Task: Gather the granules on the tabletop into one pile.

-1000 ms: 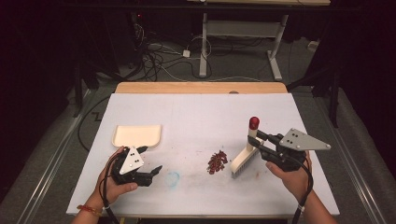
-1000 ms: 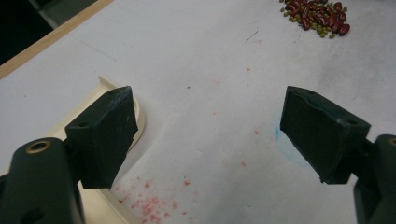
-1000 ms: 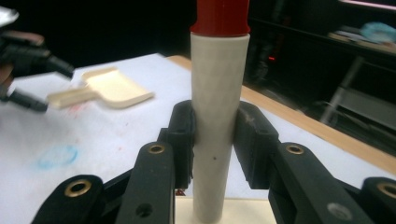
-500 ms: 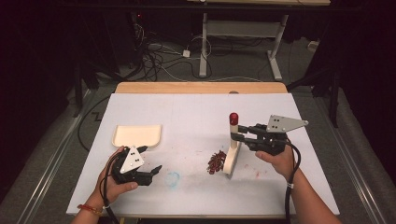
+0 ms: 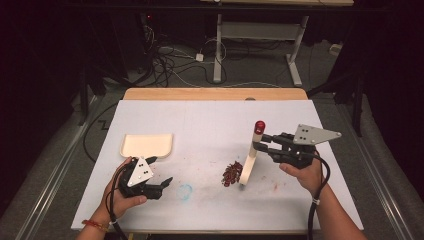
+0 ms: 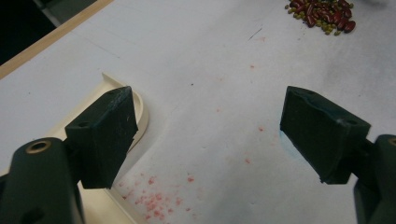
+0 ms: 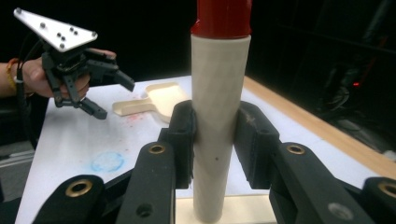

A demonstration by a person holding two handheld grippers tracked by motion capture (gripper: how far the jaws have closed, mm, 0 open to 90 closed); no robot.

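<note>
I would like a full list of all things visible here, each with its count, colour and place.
brush: one, cream handle with red cap, held upright at centre-right of the table, head down beside the beans
beans: one small pile, dark red with some green, centre of the table
dustpan: one, cream, left part of the table
blue mark: one, pale blue smudge, near edge
table: one, white top with wooden far edge
cables: several, dark and white, on the floor behind
left gripper: one, black, fingers open, beside the dustpan
right gripper: one, black, fingers shut on the brush handle
hands: two, at the near edge
</note>
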